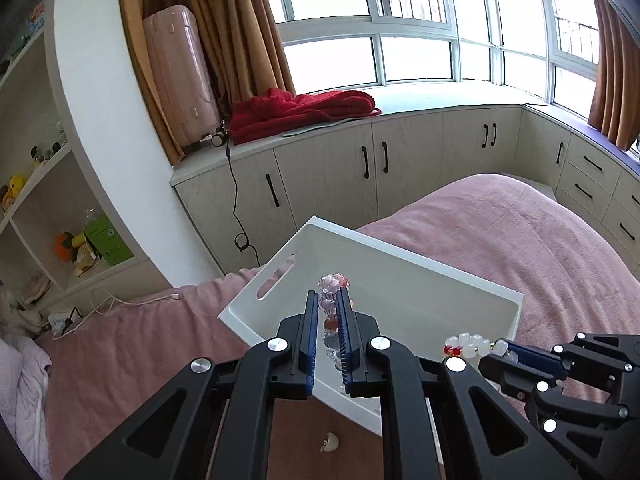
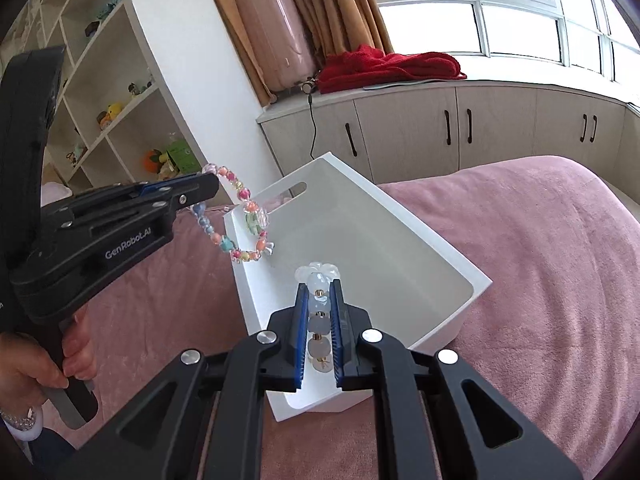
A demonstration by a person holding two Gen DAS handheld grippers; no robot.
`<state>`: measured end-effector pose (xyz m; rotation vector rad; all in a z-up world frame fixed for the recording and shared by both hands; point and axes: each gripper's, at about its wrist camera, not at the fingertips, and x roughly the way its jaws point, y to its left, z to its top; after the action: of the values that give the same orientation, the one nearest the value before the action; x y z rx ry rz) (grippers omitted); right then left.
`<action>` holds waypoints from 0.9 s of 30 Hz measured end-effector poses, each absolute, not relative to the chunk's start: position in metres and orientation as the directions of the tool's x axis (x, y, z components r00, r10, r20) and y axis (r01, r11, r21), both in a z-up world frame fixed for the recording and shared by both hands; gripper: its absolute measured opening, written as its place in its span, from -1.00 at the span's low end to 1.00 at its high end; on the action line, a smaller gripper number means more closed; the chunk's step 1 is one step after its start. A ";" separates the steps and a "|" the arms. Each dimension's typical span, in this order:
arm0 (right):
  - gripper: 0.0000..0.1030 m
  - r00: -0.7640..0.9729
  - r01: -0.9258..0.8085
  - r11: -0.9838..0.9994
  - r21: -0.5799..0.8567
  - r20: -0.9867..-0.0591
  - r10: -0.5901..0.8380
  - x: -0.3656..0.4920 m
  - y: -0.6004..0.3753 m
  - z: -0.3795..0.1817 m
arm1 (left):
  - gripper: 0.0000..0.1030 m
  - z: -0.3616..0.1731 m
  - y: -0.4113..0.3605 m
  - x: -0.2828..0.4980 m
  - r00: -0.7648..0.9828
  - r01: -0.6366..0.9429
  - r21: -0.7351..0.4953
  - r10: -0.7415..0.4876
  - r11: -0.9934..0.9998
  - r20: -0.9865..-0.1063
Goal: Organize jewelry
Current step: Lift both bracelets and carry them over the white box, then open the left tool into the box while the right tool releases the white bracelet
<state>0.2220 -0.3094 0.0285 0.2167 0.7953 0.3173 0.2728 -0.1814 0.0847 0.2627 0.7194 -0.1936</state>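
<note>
Left tool (image 2: 208,196): pressed together on the multicoloured bead bracelet (image 2: 240,220), whose loop dangles over the near-left rim of the white bin (image 2: 460,292).
Right tool (image 2: 318,312): pinching the white bead bracelet (image 2: 318,280) lengthwise between its fingers, over the bin's near edge.
Bin: open-topped, tilted on the pink bed (image 2: 540,240), straight ahead and below both tools.
Nearer: about level; I judge either could drop first.

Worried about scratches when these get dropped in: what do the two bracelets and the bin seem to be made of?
Colorful bracelet: mixed beads, probably glass or acrylic; several look clear and glossy.
White bracelet: milky, translucent round beads, stone or glass, with small gold spacers.
White bin: smooth matte plastic, by its molded handle slot.
</note>
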 end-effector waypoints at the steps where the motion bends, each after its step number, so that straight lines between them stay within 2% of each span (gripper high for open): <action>1: -0.79 0.654 -0.196 0.930 0.311 -0.665 0.360 0.223 -0.309 0.028 | -0.72 0.082 -0.184 0.278 0.731 0.266 0.166 -0.086 0.949 -0.677; 7: -0.79 0.641 -0.187 0.927 0.325 -0.675 0.366 0.228 -0.308 0.022 | -0.72 0.065 -0.186 0.299 0.704 0.226 0.094 -0.096 0.970 -0.703; 17: -0.76 0.627 -0.179 0.929 0.324 -0.690 0.361 0.237 -0.306 0.017 | -0.71 0.046 -0.190 0.311 0.681 0.231 0.125 -0.068 0.965 -0.729; 19: -0.74 0.621 -0.186 0.930 0.316 -0.696 0.360 0.237 -0.303 0.016 | -0.64 0.043 -0.190 0.312 0.676 0.235 0.144 -0.055 0.961 -0.735; 20: -0.69 0.621 -0.191 0.933 0.304 -0.699 0.354 0.237 -0.300 0.016 | -0.45 0.042 -0.189 0.311 0.677 0.236 0.153 -0.050 0.960 -0.734; 21: -0.62 0.627 -0.189 0.939 0.287 -0.701 0.340 0.236 -0.298 0.017 | -0.35 0.042 -0.189 0.310 0.680 0.235 0.160 -0.045 0.959 -0.732; 23: 0.05 0.642 -0.189 0.945 0.266 -0.695 0.324 0.233 -0.297 0.019 | -0.20 0.043 -0.187 0.308 0.684 0.237 0.163 -0.045 0.958 -0.728; 24: 0.12 0.654 -0.187 0.949 0.254 -0.689 0.313 0.232 -0.296 0.021 | -0.17 0.043 -0.186 0.306 0.685 0.236 0.163 -0.045 0.958 -0.727; 27: 0.13 0.655 -0.198 0.942 0.272 -0.678 0.334 0.230 -0.297 0.023 | -0.09 0.048 -0.179 0.301 0.694 0.228 0.169 -0.038 0.959 -0.719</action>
<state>0.2299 -0.2970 0.0229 0.1798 0.8027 0.3034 0.3009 -0.1793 0.0484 0.2542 0.7920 -0.1502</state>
